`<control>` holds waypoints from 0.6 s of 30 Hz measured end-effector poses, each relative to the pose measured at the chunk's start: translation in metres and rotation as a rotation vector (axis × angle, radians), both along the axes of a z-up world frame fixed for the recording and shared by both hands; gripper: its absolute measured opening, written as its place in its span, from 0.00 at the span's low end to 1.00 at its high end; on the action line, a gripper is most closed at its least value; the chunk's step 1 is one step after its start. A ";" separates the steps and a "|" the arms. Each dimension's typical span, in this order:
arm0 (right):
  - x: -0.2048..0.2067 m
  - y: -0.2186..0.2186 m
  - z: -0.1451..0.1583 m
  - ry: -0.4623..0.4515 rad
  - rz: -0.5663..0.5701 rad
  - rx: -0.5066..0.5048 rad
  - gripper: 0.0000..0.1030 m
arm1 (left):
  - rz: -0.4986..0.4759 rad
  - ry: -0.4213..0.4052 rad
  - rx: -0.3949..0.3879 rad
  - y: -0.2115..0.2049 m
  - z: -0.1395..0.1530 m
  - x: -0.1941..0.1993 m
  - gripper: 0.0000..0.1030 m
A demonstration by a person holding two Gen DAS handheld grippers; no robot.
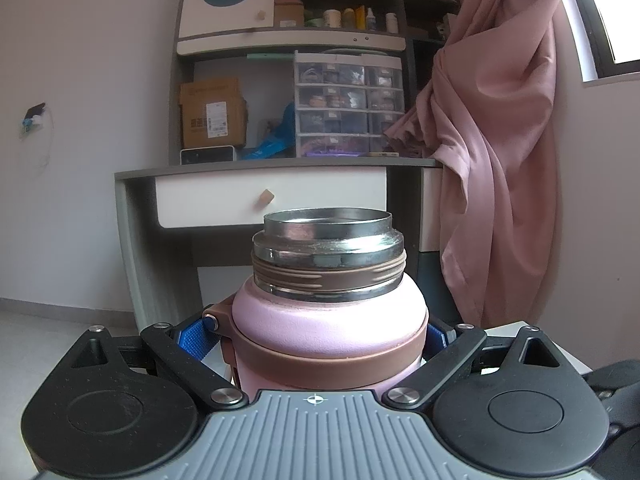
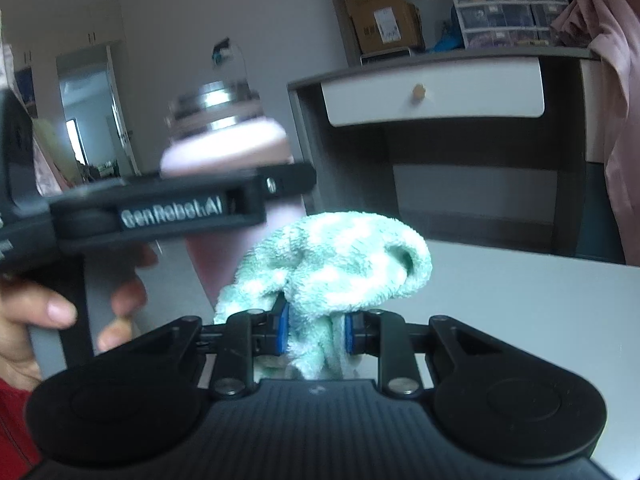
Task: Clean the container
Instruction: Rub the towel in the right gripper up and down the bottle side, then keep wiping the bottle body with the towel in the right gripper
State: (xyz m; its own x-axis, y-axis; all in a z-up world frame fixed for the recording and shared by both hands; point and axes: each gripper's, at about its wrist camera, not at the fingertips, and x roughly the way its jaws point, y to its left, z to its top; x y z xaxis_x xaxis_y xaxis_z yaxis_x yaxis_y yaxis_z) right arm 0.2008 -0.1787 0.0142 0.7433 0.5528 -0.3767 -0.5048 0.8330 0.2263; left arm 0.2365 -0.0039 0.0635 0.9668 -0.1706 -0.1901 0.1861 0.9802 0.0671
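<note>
A pink flask (image 1: 328, 320) with a brown band and an open steel mouth (image 1: 327, 224) stands upright, lid off. My left gripper (image 1: 320, 340) is shut on its body, blue pads pressed to both sides. In the right wrist view the same flask (image 2: 228, 140) is held up at the left, blurred, by the left gripper's black body (image 2: 172, 204) and a person's hand (image 2: 36, 320). My right gripper (image 2: 316, 332) is shut on a bunched green-and-white towel (image 2: 332, 264), which bulges above the fingers just right of and below the flask.
A white tabletop (image 2: 520, 300) lies under the right gripper. Behind stands a grey desk with a white drawer (image 1: 272, 196), a cardboard box (image 1: 212, 112), clear plastic drawers (image 1: 348, 104) and shelves. A pink curtain (image 1: 504, 140) hangs at the right.
</note>
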 end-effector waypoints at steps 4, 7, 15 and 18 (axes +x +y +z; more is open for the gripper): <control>0.005 0.008 -0.010 0.047 0.006 -0.061 0.24 | 0.000 -0.001 -0.003 0.002 0.000 0.000 0.93; 0.005 0.014 -0.018 0.062 0.011 -0.107 0.24 | -0.001 -0.002 -0.006 0.003 0.001 0.001 0.93; 0.006 0.019 -0.023 0.088 0.024 -0.134 0.24 | 0.000 -0.002 -0.007 0.005 -0.001 -0.002 0.93; 0.006 0.019 -0.022 0.086 0.024 -0.137 0.24 | 0.000 -0.001 -0.007 0.005 0.000 -0.002 0.93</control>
State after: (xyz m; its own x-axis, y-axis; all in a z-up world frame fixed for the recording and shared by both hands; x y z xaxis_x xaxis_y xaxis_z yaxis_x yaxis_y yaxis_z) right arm 0.2065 -0.1597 -0.0078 0.6919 0.5093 -0.5117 -0.5089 0.8468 0.1547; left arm 0.2340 0.0012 0.0635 0.9670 -0.1723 -0.1875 0.1864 0.9806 0.0604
